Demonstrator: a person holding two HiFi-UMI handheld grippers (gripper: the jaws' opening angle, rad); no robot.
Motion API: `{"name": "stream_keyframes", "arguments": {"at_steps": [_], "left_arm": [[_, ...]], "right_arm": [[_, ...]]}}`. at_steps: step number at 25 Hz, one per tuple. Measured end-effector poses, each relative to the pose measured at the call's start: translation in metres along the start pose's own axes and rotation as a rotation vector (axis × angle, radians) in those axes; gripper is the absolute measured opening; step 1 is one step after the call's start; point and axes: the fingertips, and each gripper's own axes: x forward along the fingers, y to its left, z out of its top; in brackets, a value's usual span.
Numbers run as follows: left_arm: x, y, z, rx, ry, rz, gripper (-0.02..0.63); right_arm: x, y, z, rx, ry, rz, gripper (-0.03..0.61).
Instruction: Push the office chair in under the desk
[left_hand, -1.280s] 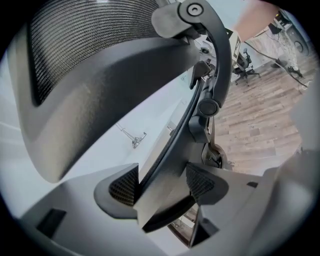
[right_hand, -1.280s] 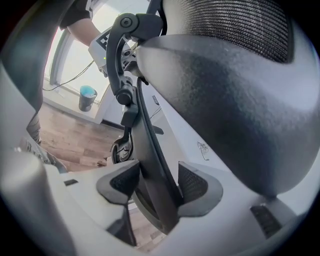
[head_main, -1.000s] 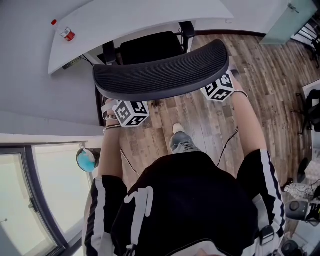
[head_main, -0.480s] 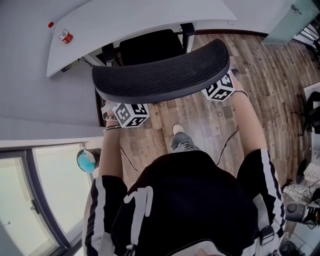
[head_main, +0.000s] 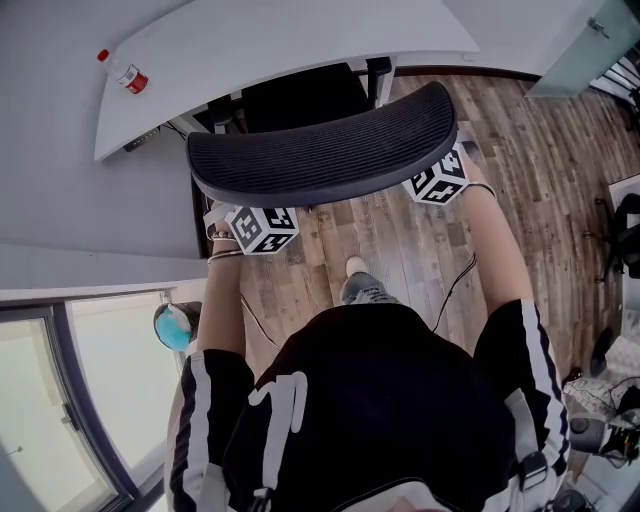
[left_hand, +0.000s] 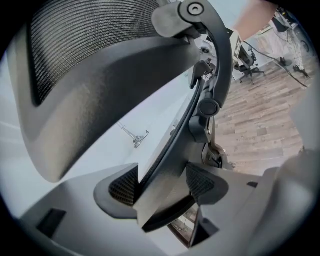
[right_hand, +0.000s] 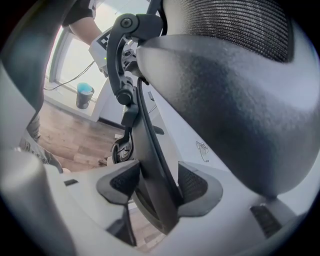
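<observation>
You are holding the office chair (head_main: 320, 150) by its backrest (head_main: 330, 140), one gripper per side. Left gripper (left_hand: 160, 187) fingers (left_hand: 124, 186) are standing wide, clamping the backrest's frame edge; right gripper (right_hand: 157, 182) ditto. Seat is sitting partly under the bench (head_main: 280, 40), dead ahead of both grippers. Backrest is lying crosswise, approx. parallel to the bench edge, so neither hand is nearer: push w/ both equally.

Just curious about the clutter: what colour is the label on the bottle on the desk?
Red; the head view shows the bottle best.
</observation>
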Motion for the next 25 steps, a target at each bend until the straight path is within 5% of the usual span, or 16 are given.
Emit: {"name": "stream_keyframes", "arguments": {"at_steps": [25], "left_arm": [[0.044, 0.018, 0.010, -0.003, 0.017, 0.026, 0.301]], "right_arm": [[0.033, -0.035, -0.015, -0.006, -0.018, 0.003, 0.247]]}}
